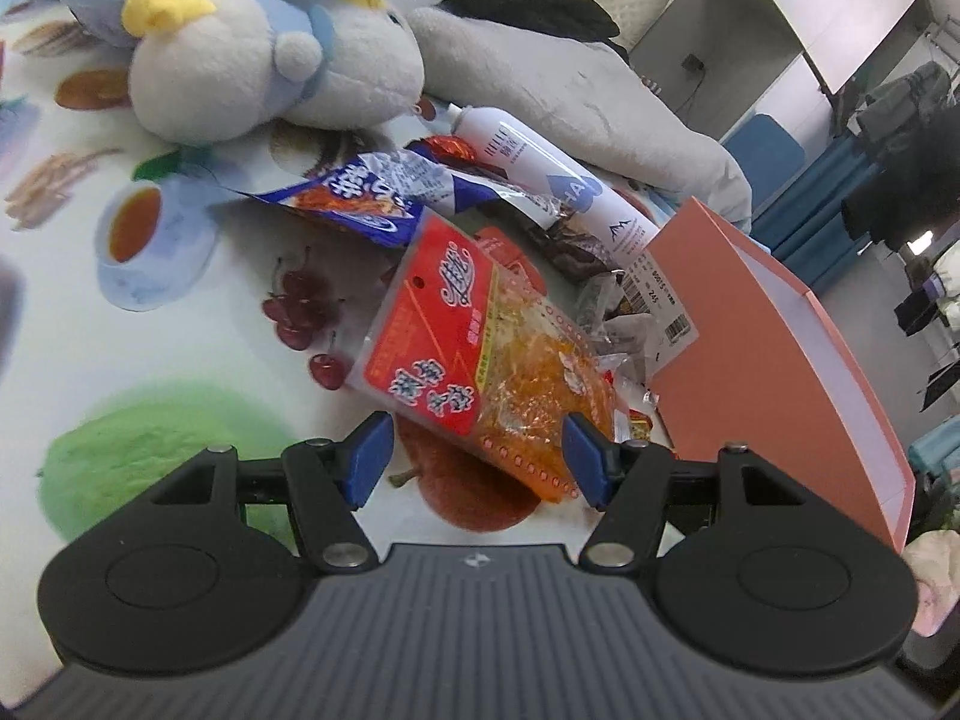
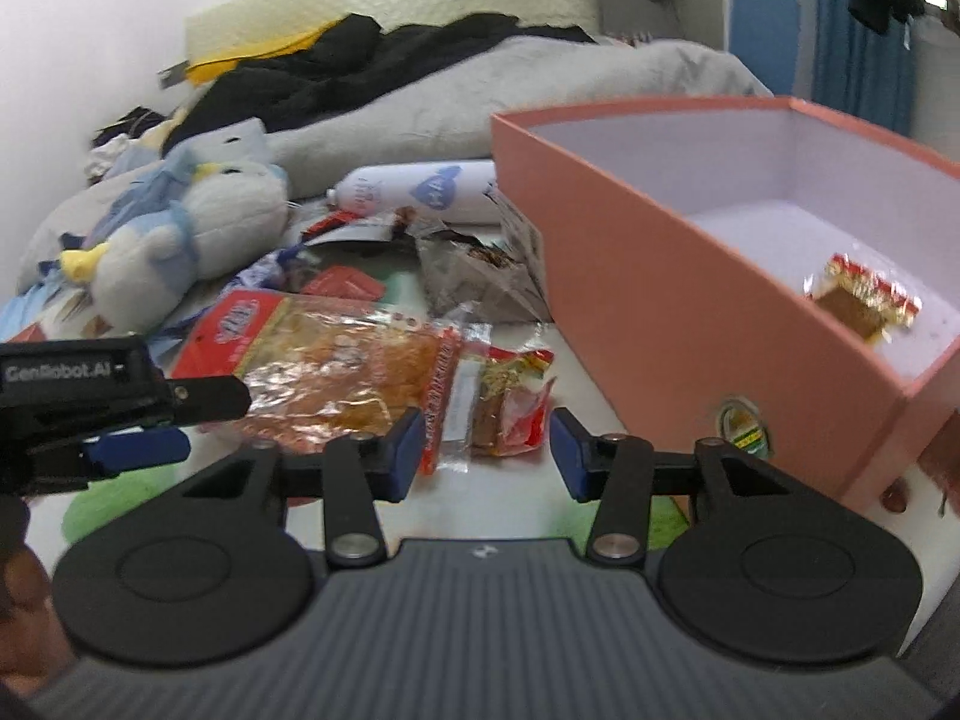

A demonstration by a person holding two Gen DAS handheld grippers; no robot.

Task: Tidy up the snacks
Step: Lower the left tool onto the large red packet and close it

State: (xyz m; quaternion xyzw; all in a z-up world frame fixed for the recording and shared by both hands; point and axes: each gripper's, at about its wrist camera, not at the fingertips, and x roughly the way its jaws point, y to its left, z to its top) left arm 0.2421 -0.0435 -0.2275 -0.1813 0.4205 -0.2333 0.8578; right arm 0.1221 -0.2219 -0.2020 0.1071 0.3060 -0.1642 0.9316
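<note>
Left tool (image 1: pixel 477 459) released, straddling orange pack (image 1: pixel 480 354) for pickup. Right tool (image 2: pixel 483 450) released before small packet (image 2: pixel 510 402), box (image 2: pixel 660 276) just beside for drop-off.

Snack packets (image 1: pixel 480 354) lie heaped beside the pink box (image 2: pixel 648 276), which holds seemingly one packet (image 2: pixel 864 300).

Ahead of my left gripper (image 1: pixel 477 459) lies a big snack packet (image 1: pixel 474 360), its near end between the fingers. Beyond it sits another snack bag (image 1: pixel 366 198), with the plush toy (image 1: pixel 264 66) farther back and a spray can (image 1: pixel 540 174) off to the right. The box (image 1: pixel 774 354) stands right of the pile. Before my right gripper (image 2: pixel 483 450) lies a small snack (image 2: pixel 510 402) (one more wrapped snack (image 2: pixel 864 300) is in the box, right).
</note>
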